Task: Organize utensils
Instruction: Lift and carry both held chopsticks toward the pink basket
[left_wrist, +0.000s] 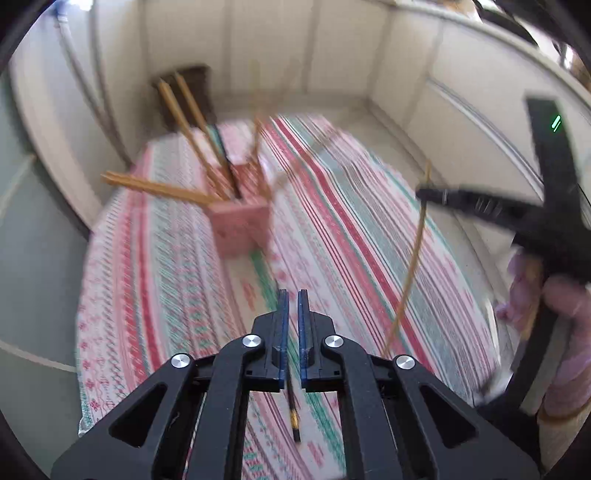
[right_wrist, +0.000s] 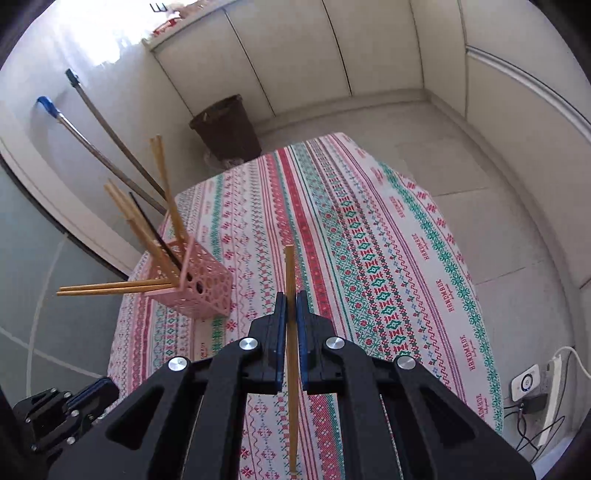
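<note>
Wooden chopstick (right_wrist: 291, 332) lengthwise between right gripper (right_wrist: 291, 295) jaws, seemingly tip-forward.

Cream panelled walls (right_wrist: 295, 48) ring a pale tiled floor (right_wrist: 480, 206); a dark wastebasket (right_wrist: 225, 127) stands at eleven o'clock, with bright daylight (right_wrist: 92, 33) beyond.

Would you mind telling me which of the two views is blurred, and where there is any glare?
Left wrist view: motion blur smears the pink basket, the tablecloth and the right claw. Right wrist view: sharp throughout, with glare washing out the upper-left wall; both bend straight edges, fisheye fashion.
</note>
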